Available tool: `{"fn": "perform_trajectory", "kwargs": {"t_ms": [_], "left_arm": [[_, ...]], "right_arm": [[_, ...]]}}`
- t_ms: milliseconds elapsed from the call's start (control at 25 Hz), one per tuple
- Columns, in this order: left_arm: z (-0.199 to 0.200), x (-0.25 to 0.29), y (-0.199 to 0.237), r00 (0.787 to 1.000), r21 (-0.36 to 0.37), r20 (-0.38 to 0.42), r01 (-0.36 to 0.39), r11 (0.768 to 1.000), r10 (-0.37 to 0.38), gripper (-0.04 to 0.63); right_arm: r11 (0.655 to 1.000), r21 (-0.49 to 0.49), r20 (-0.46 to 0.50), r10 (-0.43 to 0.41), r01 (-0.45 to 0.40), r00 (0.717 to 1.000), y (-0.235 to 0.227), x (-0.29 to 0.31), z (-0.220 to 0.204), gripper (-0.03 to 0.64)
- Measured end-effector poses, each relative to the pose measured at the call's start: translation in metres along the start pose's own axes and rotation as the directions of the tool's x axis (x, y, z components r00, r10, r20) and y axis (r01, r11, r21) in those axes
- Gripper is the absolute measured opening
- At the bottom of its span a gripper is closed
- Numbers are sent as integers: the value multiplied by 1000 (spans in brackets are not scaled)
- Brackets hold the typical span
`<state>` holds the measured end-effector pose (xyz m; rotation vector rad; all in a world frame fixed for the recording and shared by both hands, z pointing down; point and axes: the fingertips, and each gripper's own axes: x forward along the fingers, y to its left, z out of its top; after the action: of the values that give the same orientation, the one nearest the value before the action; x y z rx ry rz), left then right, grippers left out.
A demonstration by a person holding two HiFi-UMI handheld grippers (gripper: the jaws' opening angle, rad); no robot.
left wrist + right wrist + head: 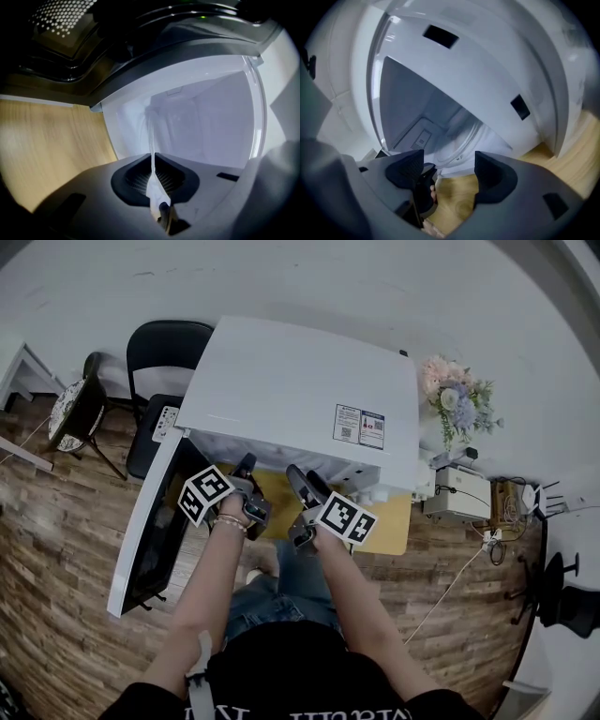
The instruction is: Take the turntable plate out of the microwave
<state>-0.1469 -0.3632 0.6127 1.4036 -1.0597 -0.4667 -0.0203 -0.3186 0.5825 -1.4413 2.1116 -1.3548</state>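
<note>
We held the left claw (153, 180) shut on the near rim of the plate (151, 140), which reached ahead into the microwave (300, 399); the right claw (447, 171) gaped empty alongside, likely waiting to share the weight.

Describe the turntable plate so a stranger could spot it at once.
Start at the white microwave on the wooden table, door swung open. At its cavity's mouth, the left hand-held gripper is shut on the turntable plate: the only clear glass thing there, seen edge-on.
</note>
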Motion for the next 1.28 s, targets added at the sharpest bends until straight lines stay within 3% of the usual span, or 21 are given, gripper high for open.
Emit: {"fn": "perform_trajectory", "kwargs": {"t_ms": [40,120,320,600,840,920,1000,1280], "left_arm": [[0,0,-1,1000,-1,-1,2,1000,-2,29],[-1,-1,-3,1000,-3,-4,5,1000,-5,29],[-3,-4,-8,1000,5,-19,11,1000,-11,29],[-2,-8,-12,999,21,-37,22,1000,-21,29],[-4,-6,-16,997,67,-52,53,996,-50,32],[-5,-6,-22,995,86,-58,89,992,-84,42],[-5,-6,-26,991,87,-65,120,989,-115,148],[-9,2,-19,989,54,-56,140,989,-137,146]], "right_arm": [[999,47,4,0,0,1000,-3,4,-2,346],[992,129,27,-9,6,1000,-8,12,-3,214],[962,271,61,7,-23,998,-9,29,-4,195],[883,461,166,20,-95,986,-13,45,0,64],[811,554,222,72,-187,972,-15,43,4,46],[806,559,231,72,-193,970,-15,41,4,46],[802,563,242,73,-201,968,-16,37,3,46],[806,528,259,148,-268,954,-10,24,-1,55]]}}
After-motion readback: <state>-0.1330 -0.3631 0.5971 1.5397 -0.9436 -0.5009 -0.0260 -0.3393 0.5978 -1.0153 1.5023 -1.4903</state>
